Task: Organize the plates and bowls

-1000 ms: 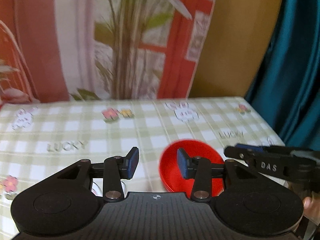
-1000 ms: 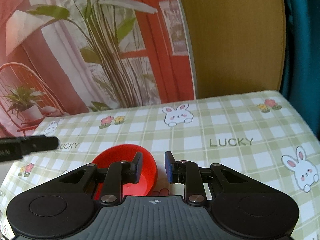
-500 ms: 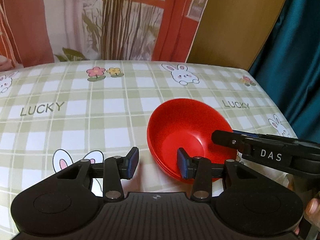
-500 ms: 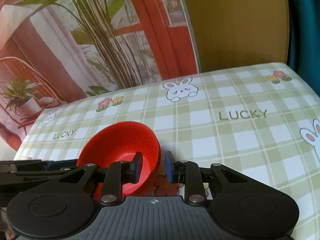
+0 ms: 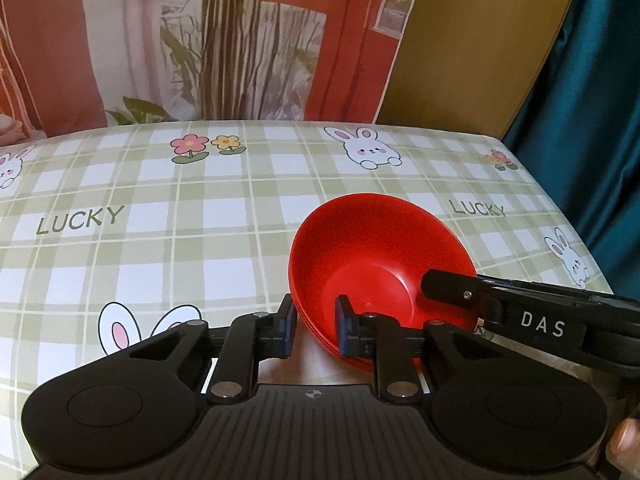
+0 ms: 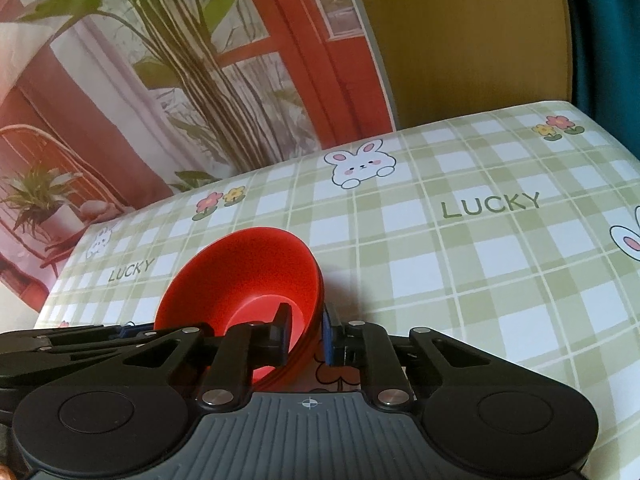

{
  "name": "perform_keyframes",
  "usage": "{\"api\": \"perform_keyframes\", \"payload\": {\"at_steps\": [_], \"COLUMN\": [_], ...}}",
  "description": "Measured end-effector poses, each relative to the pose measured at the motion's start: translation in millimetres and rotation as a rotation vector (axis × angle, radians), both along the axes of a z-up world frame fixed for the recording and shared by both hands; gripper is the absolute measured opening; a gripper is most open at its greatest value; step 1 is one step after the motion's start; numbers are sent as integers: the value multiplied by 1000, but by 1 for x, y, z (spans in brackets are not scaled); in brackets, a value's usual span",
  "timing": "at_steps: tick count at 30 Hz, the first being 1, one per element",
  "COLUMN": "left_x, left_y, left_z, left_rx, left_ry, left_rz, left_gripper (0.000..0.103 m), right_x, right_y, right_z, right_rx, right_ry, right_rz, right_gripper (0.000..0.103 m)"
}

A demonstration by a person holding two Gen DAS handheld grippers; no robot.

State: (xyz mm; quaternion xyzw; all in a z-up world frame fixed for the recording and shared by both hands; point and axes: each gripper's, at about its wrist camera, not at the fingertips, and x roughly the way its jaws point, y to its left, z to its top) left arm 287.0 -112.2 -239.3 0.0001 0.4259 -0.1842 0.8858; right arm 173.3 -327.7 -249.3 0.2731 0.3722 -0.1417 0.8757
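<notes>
A stack of red bowls (image 5: 372,240) sits on the checked tablecloth (image 5: 160,208). My left gripper (image 5: 316,312) straddles its near left rim, one pad outside and one inside. Its jaws are closing and the pads touch the wall. My right gripper (image 6: 306,328) straddles the right rim of the red bowls (image 6: 248,264) the same way, closing with the layered rims pinched between its pads. In the left wrist view the right gripper (image 5: 436,284) reaches in from the right. The left gripper (image 6: 132,326) shows at the left of the right wrist view.
The tablecloth (image 6: 460,264) has rabbits, flowers and "LUCKY" prints. A printed backdrop (image 5: 248,40) of plants and red frames stands behind the table, with a teal curtain (image 5: 592,120) past its right edge. A fingertip (image 5: 624,448) shows at the lower right.
Both grippers have come down onto the bowl stack from either side. The left jaws have narrowed sharply around the rim, and the right jaws have narrowed a little.
</notes>
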Motion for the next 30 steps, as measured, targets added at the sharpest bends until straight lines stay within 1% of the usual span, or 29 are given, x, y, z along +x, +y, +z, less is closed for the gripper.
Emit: {"api": "perform_keyframes", "payload": {"at_steps": [4,11,17,30], "left_x": [-3,-13,-25,-51], "left_y": [-1,1,4,12], "left_z": [6,24,39,59], "left_rx": [23,47,48,53], "left_ry": [-13,-48,-77,-115], "left_rz": [3,10,10,11], "left_gripper": [21,21,21,21], "right_x": [0,-5,-12,-23], "right_y": [1,5,9,25], "right_z": [3,18,31,57], "right_rx": [7,-1,-2,-28], "right_ry": [-6,-40,-71,-106], "right_rz": [-16,-28,-25,-14], "right_gripper": [14,14,14,14]}}
